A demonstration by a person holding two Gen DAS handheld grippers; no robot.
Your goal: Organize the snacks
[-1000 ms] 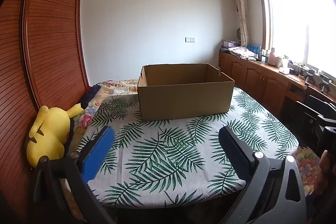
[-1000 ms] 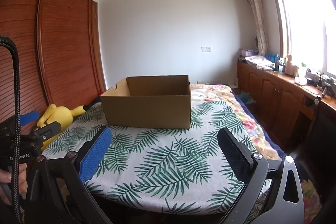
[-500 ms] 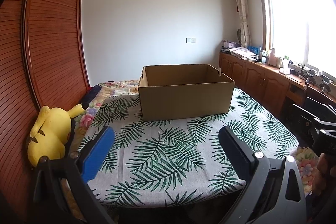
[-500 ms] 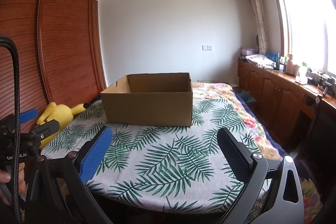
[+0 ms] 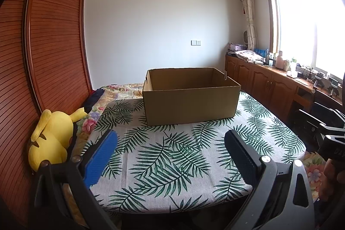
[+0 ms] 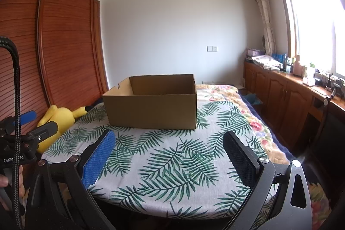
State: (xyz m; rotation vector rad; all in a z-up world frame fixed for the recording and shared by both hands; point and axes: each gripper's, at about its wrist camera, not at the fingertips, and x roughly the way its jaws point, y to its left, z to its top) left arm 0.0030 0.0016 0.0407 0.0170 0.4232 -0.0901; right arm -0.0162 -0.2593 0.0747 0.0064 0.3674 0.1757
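While both views creep slightly nearer than a second ago, the cardboard box [image 5: 190,98] sits on the leaf-print table [image 5: 172,156] — left gripper [image 5: 170,146] and right gripper [image 6: 167,144] gape empty; no snacks visible.

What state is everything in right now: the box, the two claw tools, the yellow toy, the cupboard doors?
cardboard box: open-topped, upright on the leaf-print cloth; its floor is hidden from here.
left gripper: open, holding nothing.
right gripper: open, holding nothing.
yellow plush toy: slumped against the wardrobe.
wardrobe doors: shut.
side cabinet doors: shut.
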